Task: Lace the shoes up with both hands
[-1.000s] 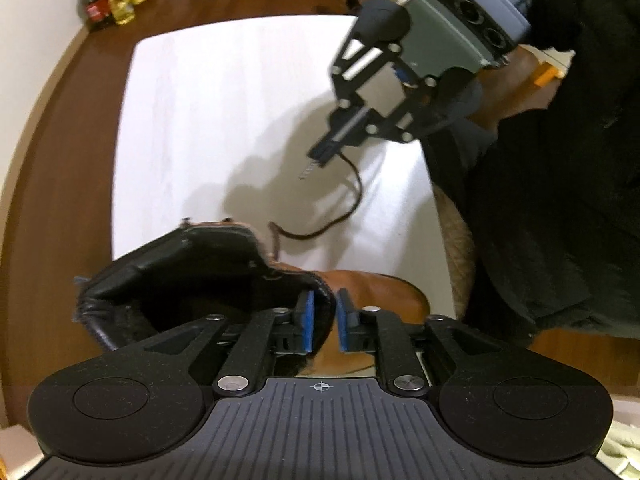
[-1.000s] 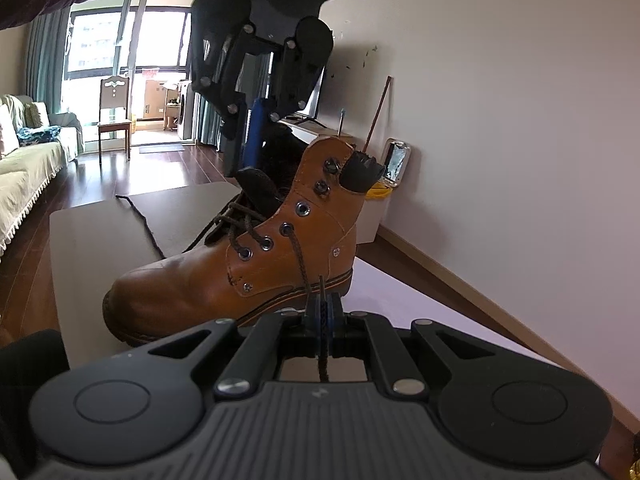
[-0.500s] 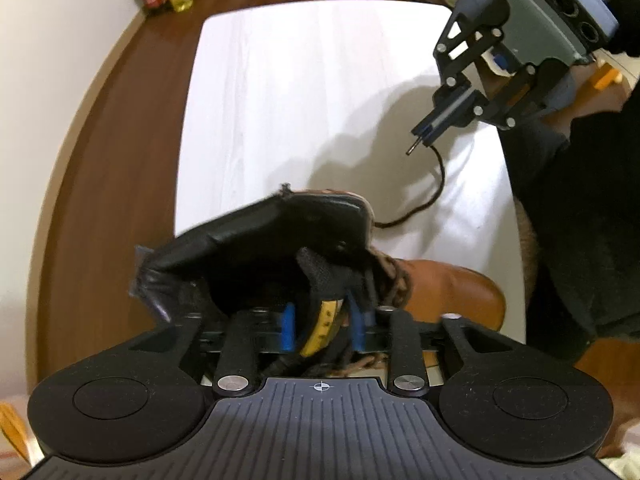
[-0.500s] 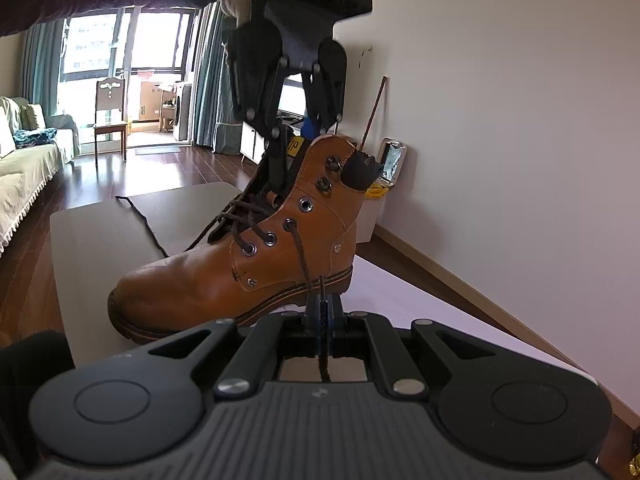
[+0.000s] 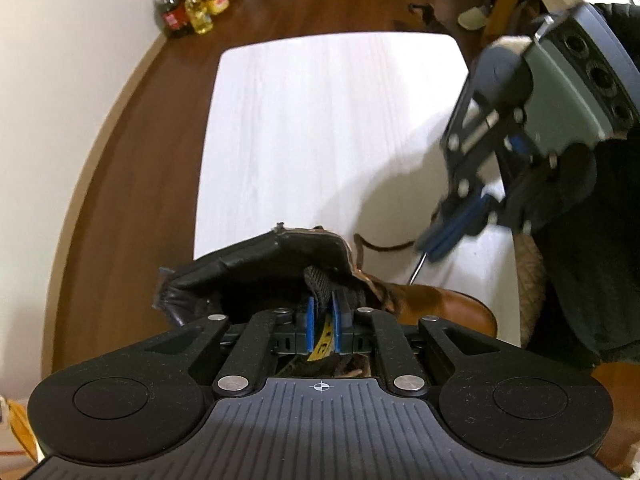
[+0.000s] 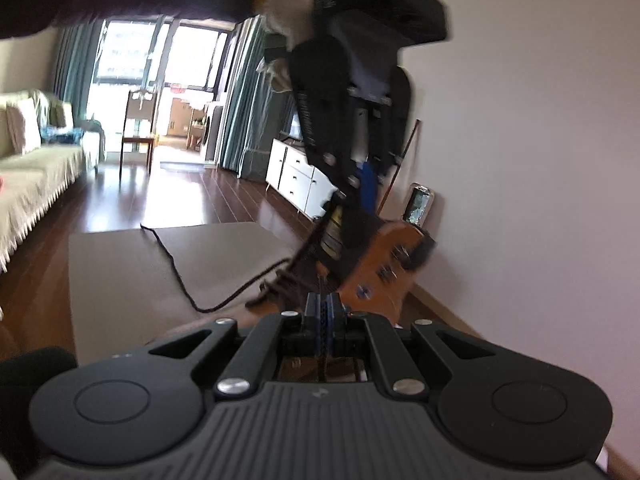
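Note:
A tan leather boot point(image 5: 452, 308) stands on the white table point(image 5: 320, 120). My left gripper point(image 5: 324, 318) points down into its black collar. Its jaws are closing, and the blue pads point(image 5: 310, 320) press the black tongue point(image 5: 320, 284) with its yellow label. My right gripper point(image 5: 440, 244) hovers just right of the boot, shut on the dark brown lace point(image 5: 384, 246), whose metal tip pokes out below. In the right wrist view, the right gripper point(image 6: 323, 308) pinches that lace in front of the blurred boot point(image 6: 384, 264), with the left gripper point(image 6: 352, 216) above it.
The lace's other end point(image 6: 172, 256) trails loose across the table point(image 6: 120, 272). Bottles point(image 5: 196, 0) stand on the wooden floor by the wall. A person's dark clothing point(image 5: 580, 260) fills the right side. A sofa point(image 6: 32, 168), a chair point(image 6: 138, 120) and a white cabinet point(image 6: 300, 176) stand beyond.
My left gripper's jaws have narrowed onto the tongue. The right gripper has swung in close beside the boot with the lace, and its view is now blurred.

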Demonstrator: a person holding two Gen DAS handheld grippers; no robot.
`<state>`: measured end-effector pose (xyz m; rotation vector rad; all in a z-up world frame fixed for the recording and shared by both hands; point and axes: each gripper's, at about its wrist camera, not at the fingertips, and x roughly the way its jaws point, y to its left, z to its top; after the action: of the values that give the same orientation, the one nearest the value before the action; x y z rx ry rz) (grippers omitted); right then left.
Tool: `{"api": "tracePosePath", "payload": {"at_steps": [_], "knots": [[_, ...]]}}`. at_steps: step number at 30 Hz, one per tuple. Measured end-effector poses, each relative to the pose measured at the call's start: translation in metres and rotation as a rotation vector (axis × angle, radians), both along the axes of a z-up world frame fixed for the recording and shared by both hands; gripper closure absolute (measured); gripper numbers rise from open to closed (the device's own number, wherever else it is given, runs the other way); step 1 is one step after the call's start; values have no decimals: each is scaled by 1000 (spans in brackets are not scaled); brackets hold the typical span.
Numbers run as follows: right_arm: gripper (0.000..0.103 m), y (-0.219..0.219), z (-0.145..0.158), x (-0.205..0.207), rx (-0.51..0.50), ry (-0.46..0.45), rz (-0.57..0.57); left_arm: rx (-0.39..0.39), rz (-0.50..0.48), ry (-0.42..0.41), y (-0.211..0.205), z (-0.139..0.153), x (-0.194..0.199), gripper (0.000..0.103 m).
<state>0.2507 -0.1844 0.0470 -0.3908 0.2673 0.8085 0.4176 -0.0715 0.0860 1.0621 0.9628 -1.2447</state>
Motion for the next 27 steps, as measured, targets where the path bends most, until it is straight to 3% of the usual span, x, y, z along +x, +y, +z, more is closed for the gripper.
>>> {"api": "tracePosePath", "payload": {"at_steps": [9, 19, 27], "knots": [[99, 62, 5, 13, -224, -13, -117, -111, -6, -39, 11, -16, -5, 92], [99, 109, -20, -1, -725, -210, -163, -192, -29, -56, 19, -26, -18, 92], [99, 115, -26, -4, -872, -258, -149, -220, -38, -58, 16, -33, -22, 92]]}}
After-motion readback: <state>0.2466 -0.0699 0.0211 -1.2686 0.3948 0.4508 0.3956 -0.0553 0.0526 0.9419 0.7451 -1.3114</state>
